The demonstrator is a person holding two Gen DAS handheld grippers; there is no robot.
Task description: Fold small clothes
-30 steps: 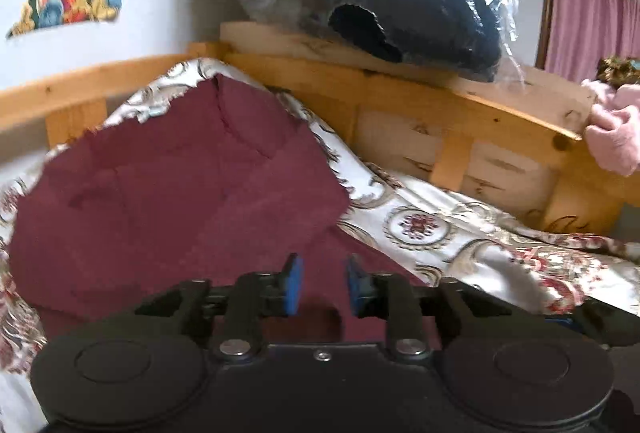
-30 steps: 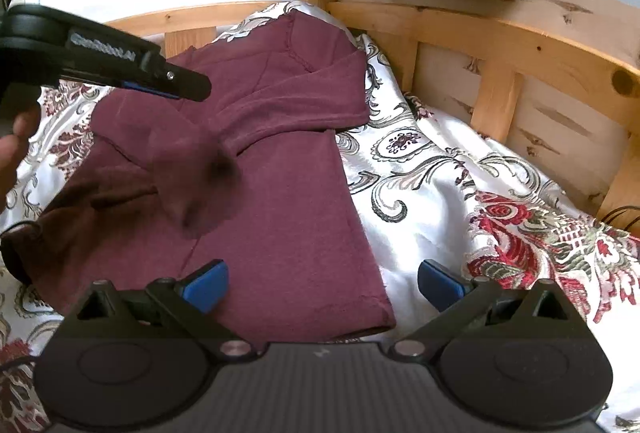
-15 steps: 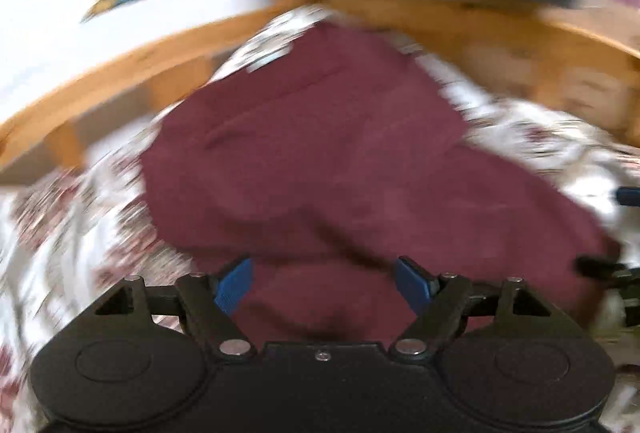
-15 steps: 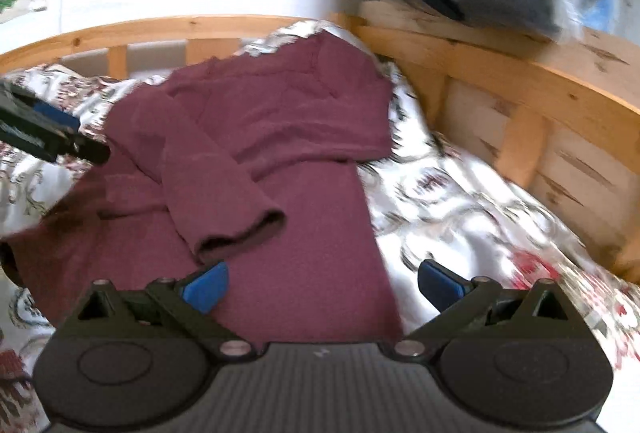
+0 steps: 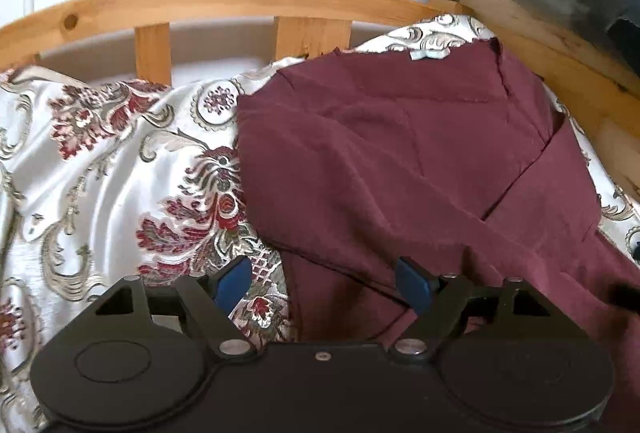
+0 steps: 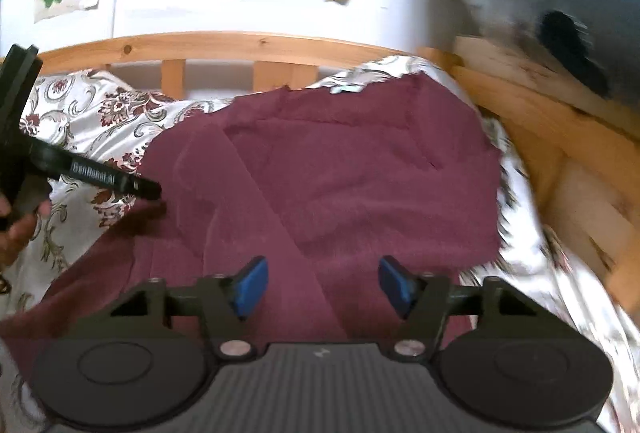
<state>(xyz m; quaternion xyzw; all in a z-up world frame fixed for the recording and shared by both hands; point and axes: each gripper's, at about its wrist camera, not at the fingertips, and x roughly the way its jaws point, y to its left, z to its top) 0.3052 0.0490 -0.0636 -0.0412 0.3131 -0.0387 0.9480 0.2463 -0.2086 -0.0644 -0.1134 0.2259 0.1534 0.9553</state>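
Maroon shirt below spread left claw, nothing gripped.

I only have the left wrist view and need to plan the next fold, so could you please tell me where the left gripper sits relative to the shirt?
Observer: The left gripper points at the maroon shirt's left edge, from over the bedspread.
Operator: Thank you. Is the right gripper holding anything?
Observer: No, the right gripper is open above the shirt's lower part.
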